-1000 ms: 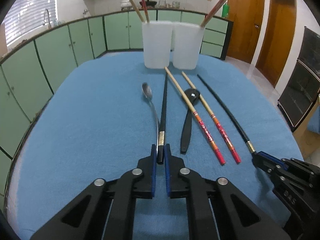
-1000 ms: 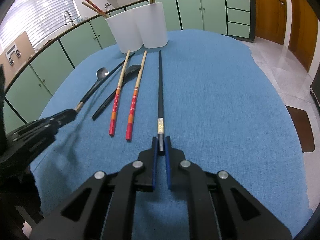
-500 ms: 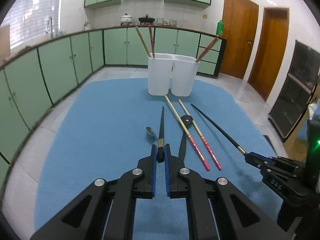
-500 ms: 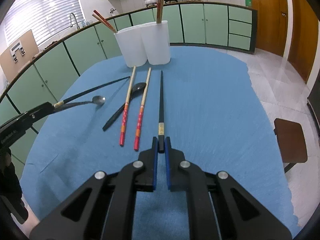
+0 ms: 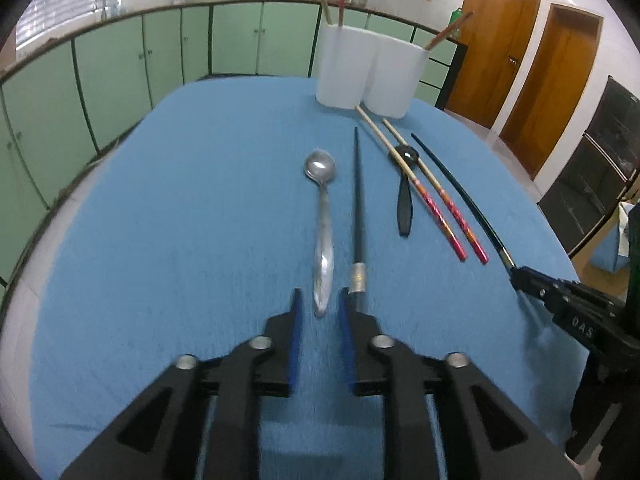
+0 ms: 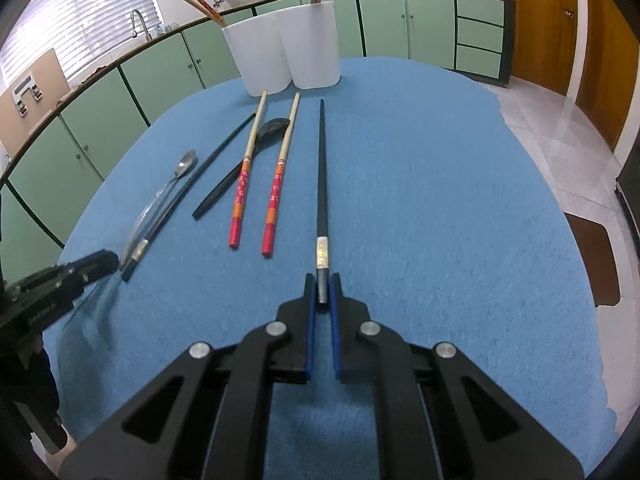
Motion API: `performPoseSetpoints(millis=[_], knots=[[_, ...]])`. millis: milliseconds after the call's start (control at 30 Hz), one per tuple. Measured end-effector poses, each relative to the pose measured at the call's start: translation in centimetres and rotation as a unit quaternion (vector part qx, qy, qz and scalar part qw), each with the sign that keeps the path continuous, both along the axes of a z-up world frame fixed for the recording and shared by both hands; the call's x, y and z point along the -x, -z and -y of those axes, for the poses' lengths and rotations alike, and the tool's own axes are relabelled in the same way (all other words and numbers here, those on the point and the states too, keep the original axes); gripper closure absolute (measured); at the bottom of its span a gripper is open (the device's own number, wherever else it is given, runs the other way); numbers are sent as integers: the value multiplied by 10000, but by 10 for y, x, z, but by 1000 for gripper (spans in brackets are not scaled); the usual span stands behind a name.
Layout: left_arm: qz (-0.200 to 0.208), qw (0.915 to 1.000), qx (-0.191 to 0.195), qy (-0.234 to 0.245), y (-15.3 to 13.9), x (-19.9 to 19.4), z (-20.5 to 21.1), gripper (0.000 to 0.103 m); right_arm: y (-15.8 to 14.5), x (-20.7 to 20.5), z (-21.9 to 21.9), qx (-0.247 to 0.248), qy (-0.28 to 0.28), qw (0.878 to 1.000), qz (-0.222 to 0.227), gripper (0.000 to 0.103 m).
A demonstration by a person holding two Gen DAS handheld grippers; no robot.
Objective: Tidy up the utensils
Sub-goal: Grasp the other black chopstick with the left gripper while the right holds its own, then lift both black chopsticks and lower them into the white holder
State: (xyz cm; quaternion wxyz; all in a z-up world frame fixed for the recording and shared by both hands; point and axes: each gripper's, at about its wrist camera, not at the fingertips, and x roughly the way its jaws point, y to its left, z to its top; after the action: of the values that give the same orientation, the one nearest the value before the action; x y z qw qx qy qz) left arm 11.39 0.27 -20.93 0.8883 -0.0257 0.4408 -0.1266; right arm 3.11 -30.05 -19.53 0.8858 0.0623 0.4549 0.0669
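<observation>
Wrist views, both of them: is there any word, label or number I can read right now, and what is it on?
"DAS", on the black body of the right claw in the left wrist view; the first letter is uncertain.
Lettering on the left claw body in the right wrist view: too blurred to read.
Marks on the metal band of the black chopstick: too small to read.

Table cover (image 5: 180, 220): blue cloth, matt, felt-like nap. Silver spoon (image 5: 322, 216): polished metal, glossy. Black chopstick (image 6: 322, 184): smooth, dark, metal band near butt. Wooden chopsticks (image 6: 276, 184): pale wood, red lacquered ends. Two white holders (image 6: 288, 48) at far edge: translucent matt plastic. Black spoon (image 6: 240, 168): glossy.
</observation>
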Motion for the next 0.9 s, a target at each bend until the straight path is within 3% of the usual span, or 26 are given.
performPoseSetpoints(millis=[467,633,767,900], knots=[[170,9981,-158,569,-1,9,37,75,2,0,3,-57,-12,10000,39,97],[161,9976,-297,610,7,4,47,80,3,0,5,-109,-17,9999,33,97],[179,9978,-296,569,8,5,49,95,4,-2,5,-110,-12,9999,35,96],[186,9985,-238,454,7,9,47,96,2,-2,4,-66,-20,10000,42,97]])
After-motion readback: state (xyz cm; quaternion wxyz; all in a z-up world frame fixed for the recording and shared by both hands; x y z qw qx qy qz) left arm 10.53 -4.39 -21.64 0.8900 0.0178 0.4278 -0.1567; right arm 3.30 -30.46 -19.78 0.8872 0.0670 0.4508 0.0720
